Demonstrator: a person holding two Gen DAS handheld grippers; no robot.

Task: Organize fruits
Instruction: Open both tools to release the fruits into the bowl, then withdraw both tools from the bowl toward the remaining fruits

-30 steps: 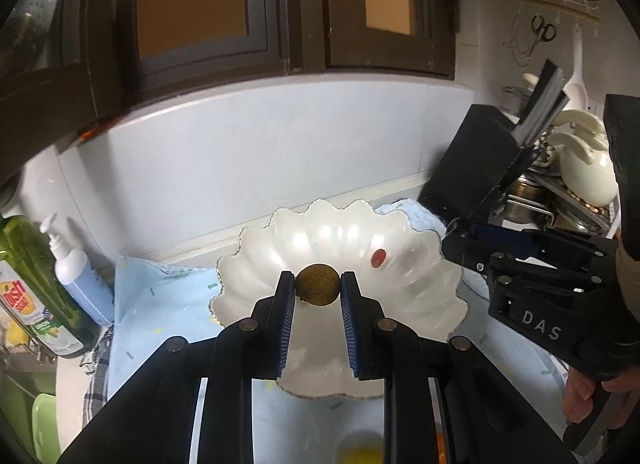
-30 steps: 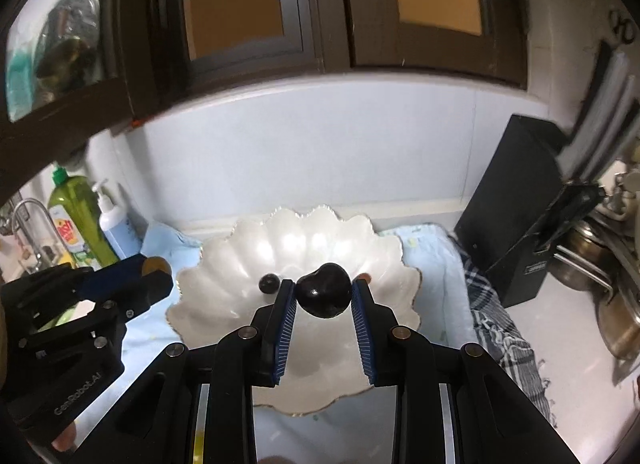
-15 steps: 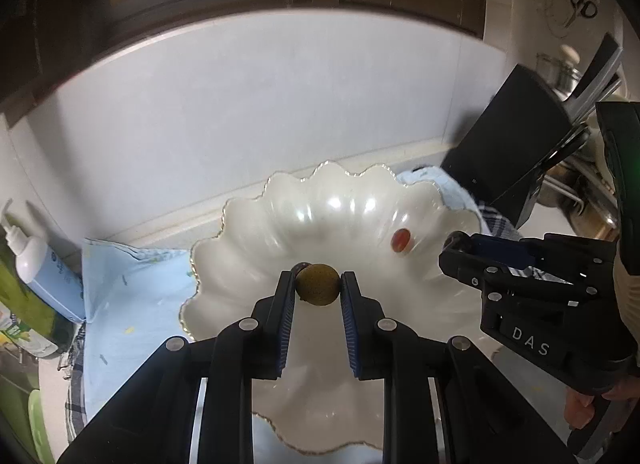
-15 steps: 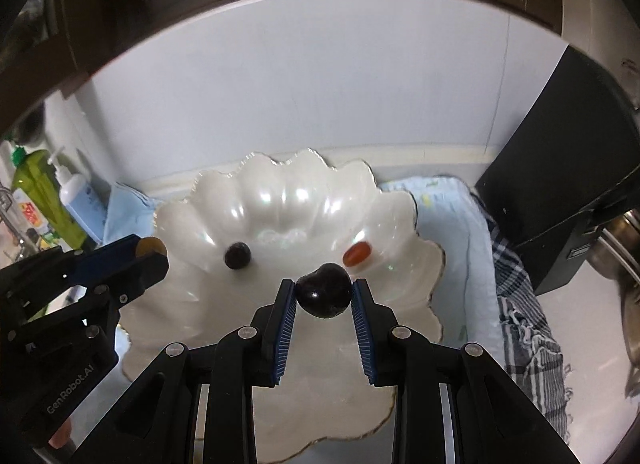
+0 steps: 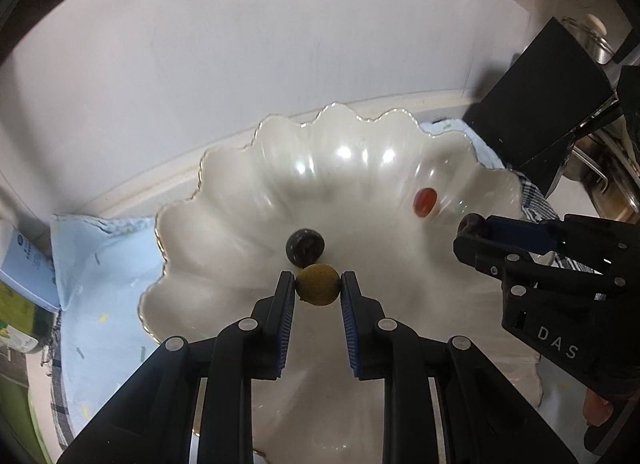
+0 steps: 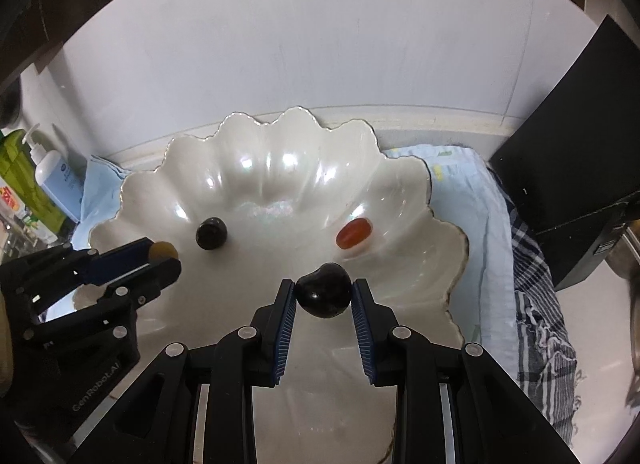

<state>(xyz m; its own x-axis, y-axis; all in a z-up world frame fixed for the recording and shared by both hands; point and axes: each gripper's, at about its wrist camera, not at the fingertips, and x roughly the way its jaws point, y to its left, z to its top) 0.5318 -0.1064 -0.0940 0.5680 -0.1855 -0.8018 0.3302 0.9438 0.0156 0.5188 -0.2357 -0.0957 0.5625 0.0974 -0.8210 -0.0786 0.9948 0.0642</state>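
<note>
holding a small brown fruit [image 5: 318,285] tight, the left gripper [image 5: 318,290] hangs over the white bowl [image 5: 240,184], and the right gripper [image 6: 324,296] squeezes a dark fruit [image 6: 325,290] above it too.

The bowl's [image 5: 224,168] near rim is hidden behind the left gripper [image 5: 318,290] and runs off the bottom edge. In the left view the dark fruit [image 5: 305,245] is partly covered by the brown fruit [image 5: 318,285]. In the right view the brown fruit [image 6: 163,250] shows only as a sliver between the fingers. The bottles [image 6: 36,188] are cut off by the left edge, their labels too blurred to read. The black box [image 6: 576,168] runs past the right edge.
</note>
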